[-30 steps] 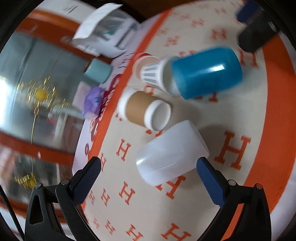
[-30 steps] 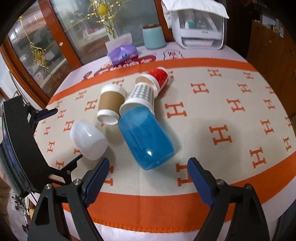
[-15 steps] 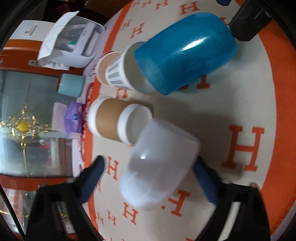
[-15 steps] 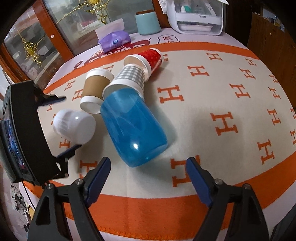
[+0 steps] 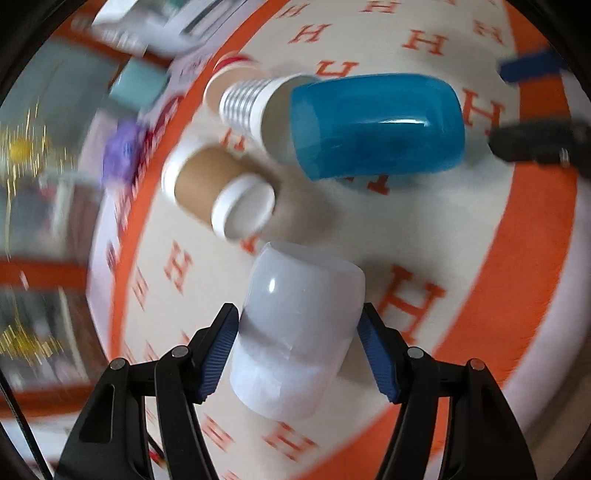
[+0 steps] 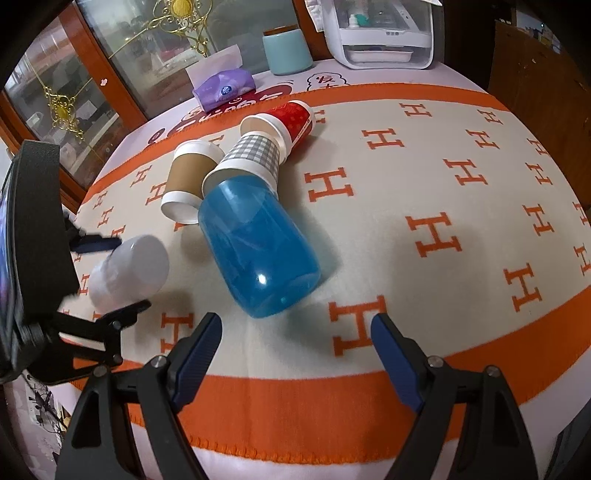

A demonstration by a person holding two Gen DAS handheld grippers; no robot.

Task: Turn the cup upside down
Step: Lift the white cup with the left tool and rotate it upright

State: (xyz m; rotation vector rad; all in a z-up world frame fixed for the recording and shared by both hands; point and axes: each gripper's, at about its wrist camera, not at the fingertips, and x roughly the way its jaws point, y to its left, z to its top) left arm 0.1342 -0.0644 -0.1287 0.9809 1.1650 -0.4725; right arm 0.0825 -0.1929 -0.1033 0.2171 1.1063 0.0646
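Note:
A frosted white plastic cup (image 5: 299,332) sits between the blue pads of my left gripper (image 5: 297,349), which is shut on it and holds it tilted just above the cloth. It also shows in the right wrist view (image 6: 129,271) at the left, inside the left gripper's fingers. My right gripper (image 6: 295,354) is open and empty, close in front of a large blue translucent cup (image 6: 258,247) that lies on its side. The blue cup also shows in the left wrist view (image 5: 376,123).
A brown-sleeved paper cup (image 6: 188,182), a grey checked cup (image 6: 251,158) and a red cup (image 6: 286,120) lie on their sides on the orange-and-cream H-pattern cloth (image 6: 443,229). A purple tissue pack (image 6: 223,86), teal canister (image 6: 287,51) and white appliance (image 6: 380,33) stand behind.
My left gripper has closed on the white cup and lifted and turned it. My right gripper has moved a little closer to the blue cup and stays open.

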